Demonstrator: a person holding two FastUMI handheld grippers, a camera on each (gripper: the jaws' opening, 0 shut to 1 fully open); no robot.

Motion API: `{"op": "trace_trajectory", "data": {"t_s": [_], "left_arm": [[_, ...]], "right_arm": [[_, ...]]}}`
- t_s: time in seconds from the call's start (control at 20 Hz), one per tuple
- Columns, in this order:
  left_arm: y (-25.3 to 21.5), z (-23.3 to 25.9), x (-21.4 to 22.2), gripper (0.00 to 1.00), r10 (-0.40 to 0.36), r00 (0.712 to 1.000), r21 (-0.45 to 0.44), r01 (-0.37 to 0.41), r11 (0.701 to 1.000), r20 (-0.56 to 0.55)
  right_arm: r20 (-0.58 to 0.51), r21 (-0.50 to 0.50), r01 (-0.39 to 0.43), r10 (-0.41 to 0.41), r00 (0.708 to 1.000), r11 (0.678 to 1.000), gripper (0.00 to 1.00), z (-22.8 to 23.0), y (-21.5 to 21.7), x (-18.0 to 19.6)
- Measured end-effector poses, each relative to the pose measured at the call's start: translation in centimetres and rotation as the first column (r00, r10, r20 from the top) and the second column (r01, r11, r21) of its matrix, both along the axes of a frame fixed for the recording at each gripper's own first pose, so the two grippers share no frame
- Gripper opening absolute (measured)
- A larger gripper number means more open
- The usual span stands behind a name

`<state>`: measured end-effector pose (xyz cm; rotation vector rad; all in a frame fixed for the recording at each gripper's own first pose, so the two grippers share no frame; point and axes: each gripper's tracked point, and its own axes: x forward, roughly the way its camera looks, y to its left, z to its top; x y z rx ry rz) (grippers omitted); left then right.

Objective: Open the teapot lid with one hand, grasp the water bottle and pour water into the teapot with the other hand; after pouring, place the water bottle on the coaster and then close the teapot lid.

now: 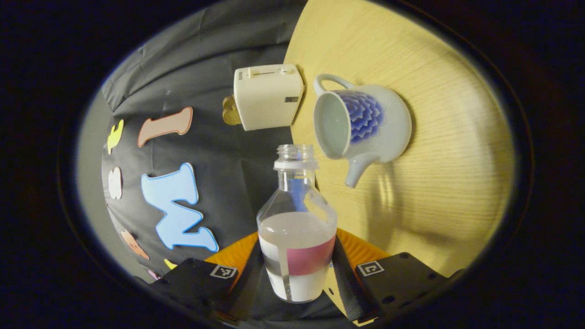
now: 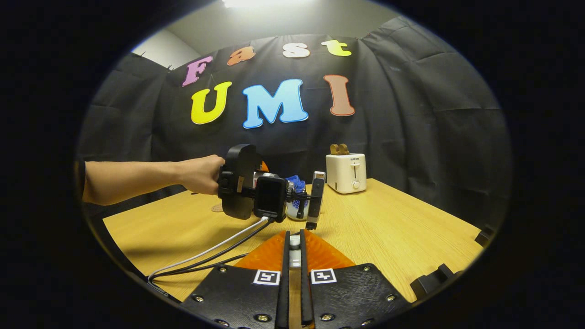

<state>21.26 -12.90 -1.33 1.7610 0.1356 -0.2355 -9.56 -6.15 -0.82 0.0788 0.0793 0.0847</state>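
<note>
Here, clear plastic water bottle (image 1: 296,228) with pink-and-white label, uncapped, partly filled, clamped at its lower body between the left gripper's (image 1: 297,269) two fingers, one pressing each side. Held tilted, open neck pointing toward the white ceramic teapot with blue flower pattern (image 1: 361,125). Teapot on the light wooden table (image 1: 457,160), lid off, mouth bare, spout toward the bottle; bottle neck near the rim, apart from it. Cream two-slot toaster (image 1: 267,97) just beside teapot handle.

From the right gripper view: right gripper (image 2: 295,260) low over table, fingers drawn nearly together around a small pale object (image 2: 295,249), identity unclear. Farther off, a hand (image 2: 201,174) holding the other gripper at the teapot.
</note>
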Motion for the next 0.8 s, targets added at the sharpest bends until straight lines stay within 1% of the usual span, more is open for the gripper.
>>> {"op": "trace_trajectory", "data": {"t_s": [0.1,0.35,0.55,0.8], "left_arm": [[0.02,0.03,0.0,0.87,-0.003,1.0,0.037,0.003,0.999,0.001],[-0.44,0.17,-0.1,0.88,-0.02,1.0,0.092,0.022,0.996,-0.017],[-0.41,0.42,0.3,0.87,-0.031,0.999,0.171,0.032,0.985,-0.012],[-0.72,0.84,0.31,0.88,-0.049,0.999,0.228,0.052,0.972,-0.015]], "right_arm": [[-0.001,0.001,0.0,0.0,1.0,1.0,0.1,-0.11,-0.02,-0.01],[-0.012,0.002,0.005,-0.005,1.0,1.0,0.1,-0.48,-0.4,0.13],[-0.023,0.001,0.003,-0.003,1.0,1.0,0.1,-0.88,-0.56,0.13],[-0.03,0.002,-0.004,0.004,1.0,1.0,0.1,-0.97,-0.44,0.26]]}}
